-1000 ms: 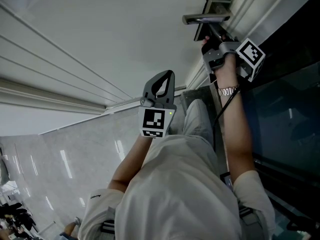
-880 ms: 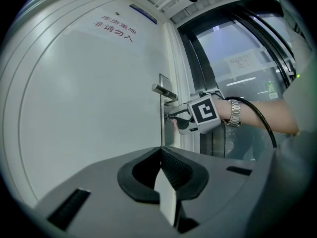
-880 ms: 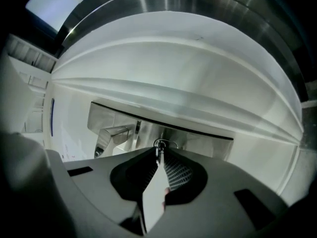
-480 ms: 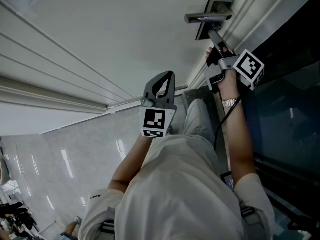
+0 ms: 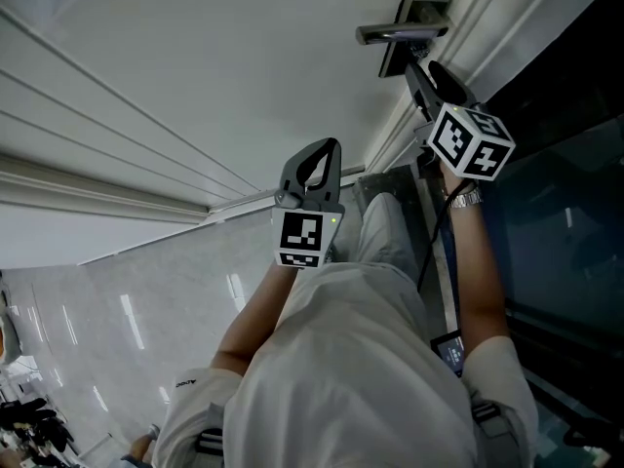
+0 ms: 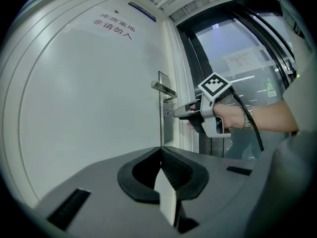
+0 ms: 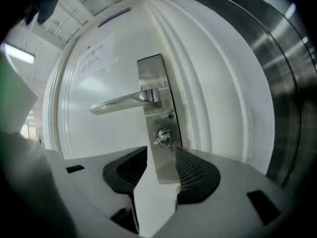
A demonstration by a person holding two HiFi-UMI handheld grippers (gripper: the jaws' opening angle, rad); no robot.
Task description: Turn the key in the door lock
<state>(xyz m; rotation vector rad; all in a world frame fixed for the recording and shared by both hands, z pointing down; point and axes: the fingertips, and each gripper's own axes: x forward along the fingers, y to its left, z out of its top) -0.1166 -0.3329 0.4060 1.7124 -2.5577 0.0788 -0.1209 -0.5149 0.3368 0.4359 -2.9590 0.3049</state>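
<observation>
right tongs (image 7: 161, 152): open; pads standing well apart, just been opening; nothing pressed between them; tips near the lock plate
key (image 7: 162, 139): in the keyhole, free of both pads; just past the tips of the right tongs, in line with the gap between them; bow tilted
lock plate (image 7: 159, 118): steel, upright, near the right edge of the door (image 7: 99, 73); keyhole in its lower part
lever handle (image 7: 124, 101): on the same plate, above the key; level, pointing left
left tongs (image 6: 161, 151): closed; pads together, nothing between; aimed at the door, well apart from the lock, left of the right tongs
wristwatch (image 5: 464, 199): on the arm holding the right tongs
glass panel (image 6: 247, 58): right of the door frame; paper sheet stuck on it, print too small to read
sign (image 6: 114, 25): red characters, high on the door
</observation>
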